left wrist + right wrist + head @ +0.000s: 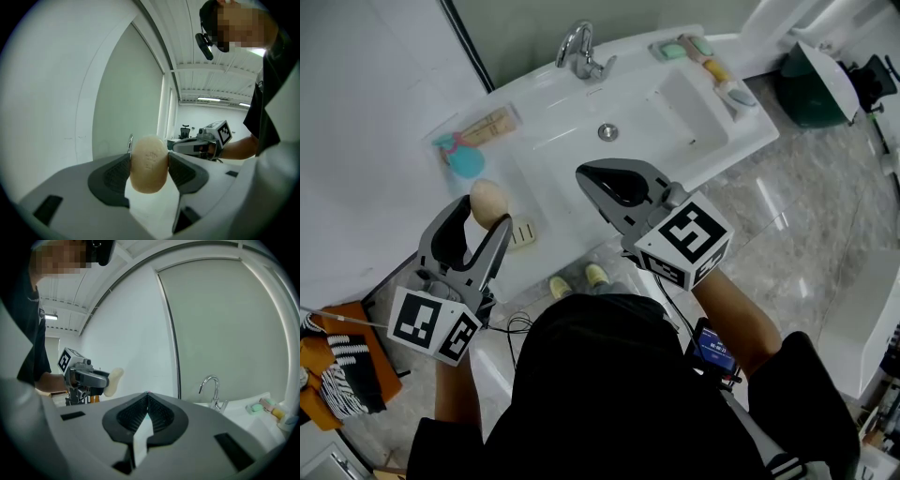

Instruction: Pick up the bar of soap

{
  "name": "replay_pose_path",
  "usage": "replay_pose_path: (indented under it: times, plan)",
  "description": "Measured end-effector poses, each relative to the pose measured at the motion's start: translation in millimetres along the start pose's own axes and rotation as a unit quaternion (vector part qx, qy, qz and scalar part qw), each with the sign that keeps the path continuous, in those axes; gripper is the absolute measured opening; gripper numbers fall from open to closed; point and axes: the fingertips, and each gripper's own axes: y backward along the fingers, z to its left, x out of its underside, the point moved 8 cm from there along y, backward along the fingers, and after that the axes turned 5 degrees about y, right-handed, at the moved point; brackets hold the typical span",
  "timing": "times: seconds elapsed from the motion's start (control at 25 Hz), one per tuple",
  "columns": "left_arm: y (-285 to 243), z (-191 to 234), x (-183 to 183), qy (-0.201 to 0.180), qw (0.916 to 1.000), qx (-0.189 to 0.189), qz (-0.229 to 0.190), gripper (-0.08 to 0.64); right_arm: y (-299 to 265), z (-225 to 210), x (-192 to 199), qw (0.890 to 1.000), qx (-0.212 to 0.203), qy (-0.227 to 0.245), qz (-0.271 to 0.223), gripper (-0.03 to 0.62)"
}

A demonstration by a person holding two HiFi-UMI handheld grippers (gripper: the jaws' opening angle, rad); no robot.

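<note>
My left tongs pinch the bar of soap across its faces so it can't slip; right tongs pressed together, empty — kept aside.

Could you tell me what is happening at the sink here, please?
A person stands at a white sink with a gripper in each hand. The left gripper is shut on a beige bar of soap, held up above the sink's edge. The right gripper is shut and empty, above the sink.
</note>
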Motion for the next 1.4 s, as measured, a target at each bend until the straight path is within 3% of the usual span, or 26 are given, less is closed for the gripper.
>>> replay_pose_path:
  times: [0.4, 0.56, 0.76, 1.24, 1.4]
  plan:
    - [12, -15, -42, -0.011, 0.9978, -0.005, -0.065, 0.264, 12, 0, -27, 1.000, 0.012, 0.008, -0.005, 0.005]
    - [22, -20, -59, -0.018, 0.9954, -0.013, -0.093, 0.264, 21, -3, -52, 0.997, 0.015, 0.022, -0.067, 0.005]
    - [30, -21, -69, -0.019, 0.9927, -0.022, -0.117, 0.264, 41, -11, -73, 0.994, 0.038, 0.024, -0.101, 0.005]
    - [21, -16, -51, -0.016, 0.9958, -0.037, -0.083, 0.264, 47, -16, -63, 0.994, 0.059, 0.013, -0.088, 0.005]
    - [18, -13, -44, -0.040, 0.9953, -0.067, -0.058, 0.264, 45, -18, -58, 0.995, 0.061, 0.011, -0.078, 0.005]
